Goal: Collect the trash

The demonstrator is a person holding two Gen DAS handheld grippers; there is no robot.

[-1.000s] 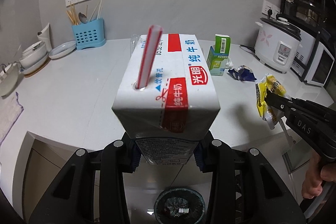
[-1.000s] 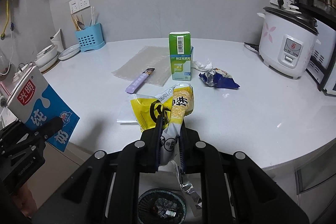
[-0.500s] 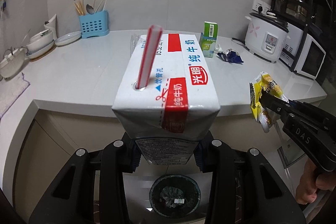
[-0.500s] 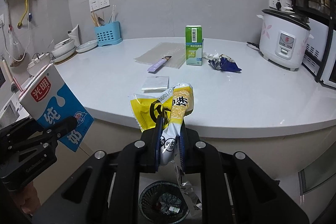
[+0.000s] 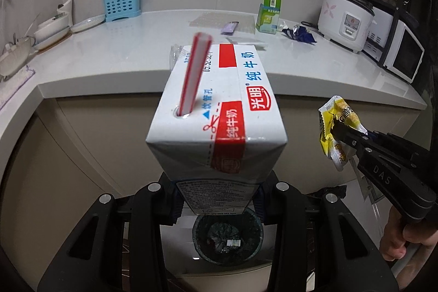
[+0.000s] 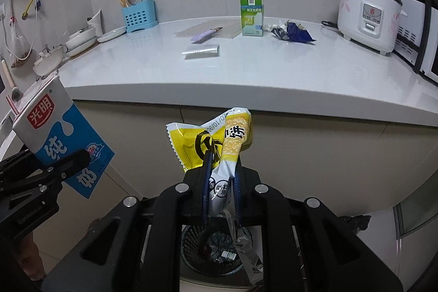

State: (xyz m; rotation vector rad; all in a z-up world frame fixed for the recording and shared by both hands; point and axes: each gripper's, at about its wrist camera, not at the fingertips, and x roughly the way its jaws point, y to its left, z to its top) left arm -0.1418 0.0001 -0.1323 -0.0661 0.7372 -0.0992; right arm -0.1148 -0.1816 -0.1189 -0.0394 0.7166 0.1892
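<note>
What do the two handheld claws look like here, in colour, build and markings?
Both are matte black with two long, flat-sided prongs. The left claw has round silver bolt heads on its arms and dark blue pads inside the prongs. The right claw matches it, with blue pads and silver bolts; in the left wrist view its side carries pale "DAS" lettering. No cables or sleeves are visible; only bare fingers show at the handle.

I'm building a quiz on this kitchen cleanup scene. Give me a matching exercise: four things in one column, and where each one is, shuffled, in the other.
Things:
1. milk carton
2. yellow snack wrapper
3. green box
4. trash bin

Places:
A. standing on the counter
B. on the floor below the grippers
C. held in the left gripper
D. held in the right gripper

Pairs: 1-C, 2-D, 3-A, 4-B
</note>
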